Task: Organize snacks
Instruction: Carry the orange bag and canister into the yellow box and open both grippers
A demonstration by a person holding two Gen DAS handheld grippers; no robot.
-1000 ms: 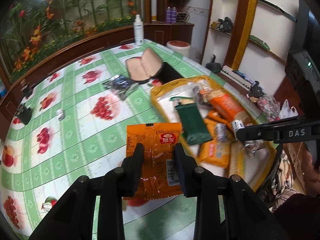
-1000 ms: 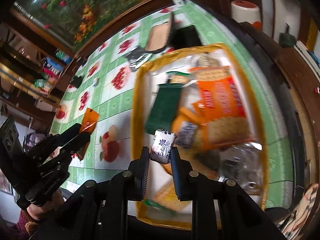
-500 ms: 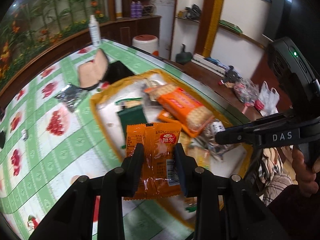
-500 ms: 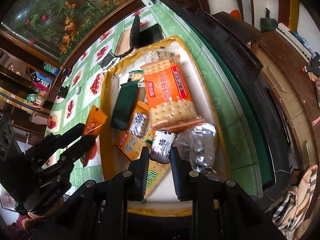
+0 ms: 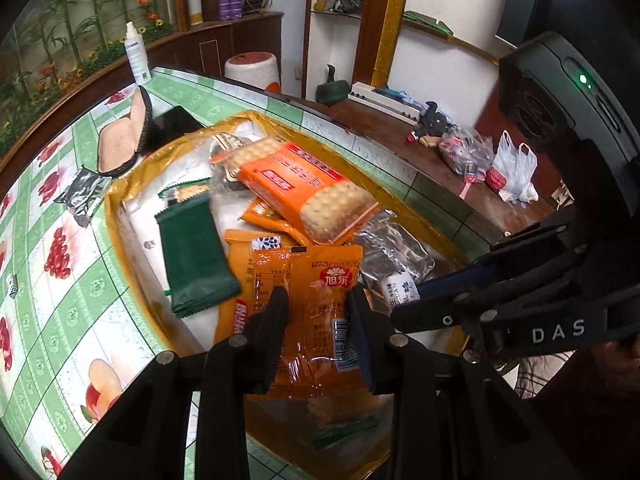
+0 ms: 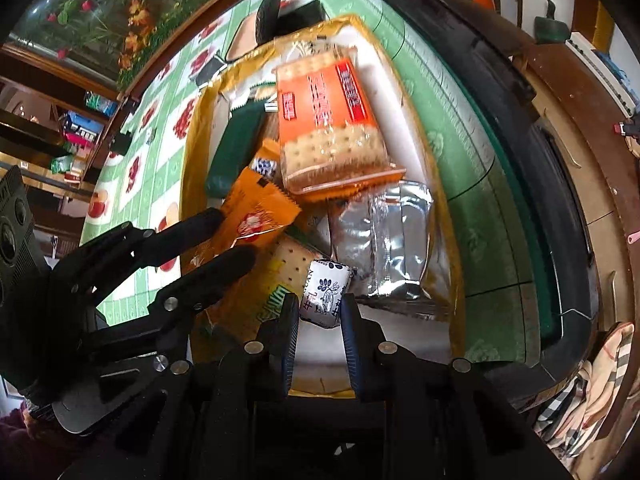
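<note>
An orange sachet (image 5: 316, 312) is pinched between the fingers of the left gripper (image 5: 318, 308), held over the gold-rimmed tray (image 5: 116, 200). Just to its right, the right gripper (image 6: 320, 310) clamps a small white candy with blue print (image 6: 326, 294). Ahead of both lie a cracker pack (image 6: 328, 128), a dark green wrapper (image 5: 192, 260) and what looks like a silver foil pouch (image 6: 396, 236).

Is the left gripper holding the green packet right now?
No, the left gripper grips an orange sachet; the green packet lies in the tray.
</note>
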